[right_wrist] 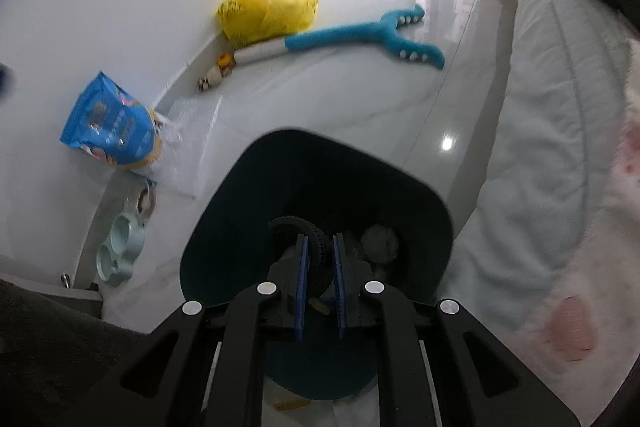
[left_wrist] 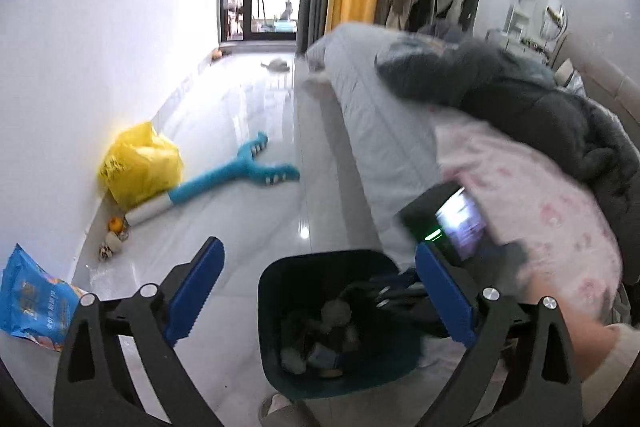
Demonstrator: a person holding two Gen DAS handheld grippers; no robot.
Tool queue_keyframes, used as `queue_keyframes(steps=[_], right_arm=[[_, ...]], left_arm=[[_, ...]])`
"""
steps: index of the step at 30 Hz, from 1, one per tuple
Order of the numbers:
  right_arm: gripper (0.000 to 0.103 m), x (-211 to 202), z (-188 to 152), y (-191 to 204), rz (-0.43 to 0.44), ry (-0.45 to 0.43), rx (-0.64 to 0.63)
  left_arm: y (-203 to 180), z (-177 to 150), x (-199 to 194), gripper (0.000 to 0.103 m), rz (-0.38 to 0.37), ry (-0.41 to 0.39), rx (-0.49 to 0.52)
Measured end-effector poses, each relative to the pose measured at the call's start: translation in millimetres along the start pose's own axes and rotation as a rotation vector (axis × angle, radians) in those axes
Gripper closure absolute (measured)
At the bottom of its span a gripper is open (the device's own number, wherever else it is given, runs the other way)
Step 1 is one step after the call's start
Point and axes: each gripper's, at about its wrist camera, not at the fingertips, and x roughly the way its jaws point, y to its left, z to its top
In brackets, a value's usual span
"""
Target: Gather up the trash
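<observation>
- Right gripper [right_wrist: 319, 259], lower centre: jaws clamped on what appears to be a black ridged tyre [right_wrist: 316, 251], above the dark teal plastic bin [right_wrist: 240, 195].
- Left gripper [left_wrist: 316, 291]: jaws wide apart, empty, the bin [left_wrist: 276, 275] between them at lower centre.

A dark teal bin [right_wrist: 240, 211], a yellow bag [right_wrist: 266, 5], a blue packet [right_wrist: 108, 127], blue-padded claws.

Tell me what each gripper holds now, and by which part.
The right gripper pinches a small black toothed wheel by its flat sides, over the dark bin. The left gripper is open, holding nothing.
</observation>
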Motion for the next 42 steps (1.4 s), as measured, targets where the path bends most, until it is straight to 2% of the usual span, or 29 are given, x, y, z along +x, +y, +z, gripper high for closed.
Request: queue_keyframes(steps=[5, 10, 11, 13, 14, 15, 19, 23, 27, 31, 37, 42], right_arm=[[0.090, 17.3, -11.1, 9.5, -0.021, 0.052, -0.010], [0.090, 26.9, -20.0, 7.9, -0.040, 0.077, -0.004], [0.087, 27.7, -22.1, 6.8, -0.046, 0.079, -0.001], [0.069, 27.4, -24.4, 4.1, -0.062, 0.078, 0.010], [0.052, 24.5, -25.1, 3.7, -0.066, 0.063, 0.017], [0.048, 22.6, -25.2, 3.6, -0.066, 0.055, 0.019], [0.048, 4.7, -24.3, 4.0, -0.063, -0.004, 0.029], [0.047, -33.0, -28.8, 7.3, -0.075, -0.111, 0.030], [0.038, -83.6, -44.3, 7.2, -0.119, -0.234, 0.043], [0.029, -136.7, -69.2, -2.7, -0.179, -0.356, 0.091], [0.013, -226.2, -127.8, -18.7, -0.292, -0.512, 0.188], [0.005, -283.5, -184.6, -22.8, -0.391, -0.569, 0.253]], left_arm=[[-10.7, 1.0, -31.1, 0.004, 0.022, -0.030, -0.007], [-17.3, 2.0, -53.1, 0.004, -0.011, -0.066, -0.031], [-17.8, 2.1, -57.1, 0.004, -0.016, -0.076, -0.042], [-17.1, 0.3, -64.3, 0.003, -0.026, -0.084, -0.070], [-15.8, -1.8, -66.9, 0.003, -0.028, -0.086, -0.074], [-15.7, -3.7, -70.4, 0.003, -0.026, -0.090, -0.077], [-17.9, -9.0, -84.4, 0.003, 0.004, -0.122, -0.073], [-17.5, -12.3, -91.7, 0.003, 0.027, -0.147, -0.061], [-19.7, -12.1, -95.0, 0.003, 0.026, -0.177, -0.079], [-30.6, -14.0, -96.9, 0.003, 0.042, -0.195, -0.054], [-41.6, -25.9, -98.9, 0.003, 0.005, -0.176, -0.042], [-53.2, -34.2, -103.9, 0.003, -0.032, -0.165, -0.027]])
